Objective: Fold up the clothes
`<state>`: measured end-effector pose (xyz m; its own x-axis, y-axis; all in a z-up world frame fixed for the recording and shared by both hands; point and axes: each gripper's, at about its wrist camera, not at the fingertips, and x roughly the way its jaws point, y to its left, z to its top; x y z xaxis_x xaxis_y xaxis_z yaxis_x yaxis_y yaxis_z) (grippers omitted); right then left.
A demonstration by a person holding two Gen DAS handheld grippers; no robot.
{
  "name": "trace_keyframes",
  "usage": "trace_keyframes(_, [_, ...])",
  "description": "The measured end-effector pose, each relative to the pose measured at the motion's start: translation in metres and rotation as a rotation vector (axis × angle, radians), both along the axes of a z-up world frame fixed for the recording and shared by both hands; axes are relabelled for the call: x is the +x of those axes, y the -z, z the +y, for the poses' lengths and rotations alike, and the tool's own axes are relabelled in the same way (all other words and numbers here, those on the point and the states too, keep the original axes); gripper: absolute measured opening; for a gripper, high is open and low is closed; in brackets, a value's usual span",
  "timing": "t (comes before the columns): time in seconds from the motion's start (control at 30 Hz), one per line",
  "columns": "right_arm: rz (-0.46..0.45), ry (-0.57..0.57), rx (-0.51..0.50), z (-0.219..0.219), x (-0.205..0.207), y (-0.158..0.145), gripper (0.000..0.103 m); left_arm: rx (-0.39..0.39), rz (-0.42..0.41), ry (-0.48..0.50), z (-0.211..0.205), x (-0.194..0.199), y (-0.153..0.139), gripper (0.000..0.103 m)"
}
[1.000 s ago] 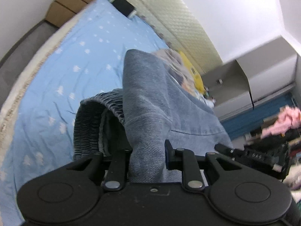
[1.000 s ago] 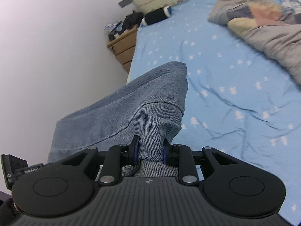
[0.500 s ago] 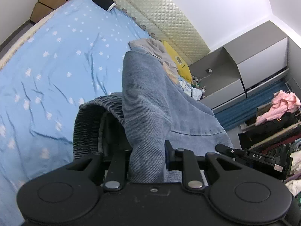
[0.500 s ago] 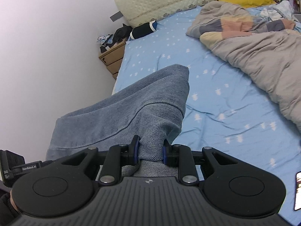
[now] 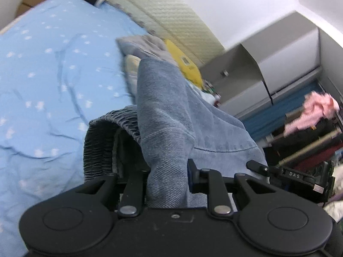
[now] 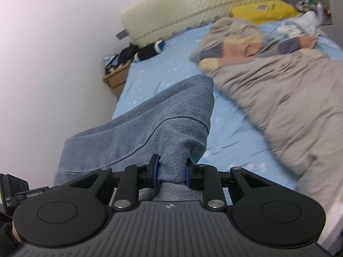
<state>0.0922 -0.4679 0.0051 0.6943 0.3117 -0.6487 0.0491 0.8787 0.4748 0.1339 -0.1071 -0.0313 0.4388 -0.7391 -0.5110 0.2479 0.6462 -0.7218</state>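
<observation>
A blue denim garment (image 5: 169,115) with a gathered elastic waistband (image 5: 96,141) hangs in the air between both grippers, above the bed. My left gripper (image 5: 168,177) is shut on a bunched fold of it beside the waistband. In the right wrist view the same denim garment (image 6: 154,124) rises from my right gripper (image 6: 170,171), whose blue pads pinch another bunched edge. The cloth stretches from there toward the other gripper's body (image 6: 19,190) at the lower left. The right gripper's body (image 5: 300,174) shows at the right of the left wrist view.
Below lies a bed with a light blue starred sheet (image 5: 42,81). A grey patchwork quilt (image 6: 289,90) and a yellow pillow (image 6: 263,10) lie toward its far side. A padded cream headboard (image 6: 193,6), a wooden nightstand (image 6: 115,79), grey cabinets (image 5: 268,64) and hanging clothes (image 5: 317,109) surround it.
Both grippers have swept sideways over the bed with the denim still held. The quilt and pillow have come further into the right wrist view; the cabinets and hanging clothes fill more of the left one.
</observation>
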Motion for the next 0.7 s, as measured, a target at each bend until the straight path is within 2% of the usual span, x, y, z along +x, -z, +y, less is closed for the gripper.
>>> trace_keyframes(0.13, [-0.015,0.081,0.029,-0.044,-0.011,0.002,0.025,0.031,-0.018,0.060,-0.052,0.010,-0.007,0.019])
trace_keyframes(0.3, [-0.029,0.114,0.045,-0.111,-0.015,0.011,0.025,0.048,-0.035,0.098,-0.129,0.020,-0.002,0.019])
trace_keyframes(0.5, [-0.039,0.120,0.009,-0.204,-0.015,0.018,0.024,0.072,-0.038,0.094,-0.238,0.016,0.016,0.019])
trace_keyframes(0.7, [-0.030,0.134,-0.050,-0.292,-0.019,0.031,0.024,0.087,0.000,0.120,-0.341,0.025,0.036,0.020])
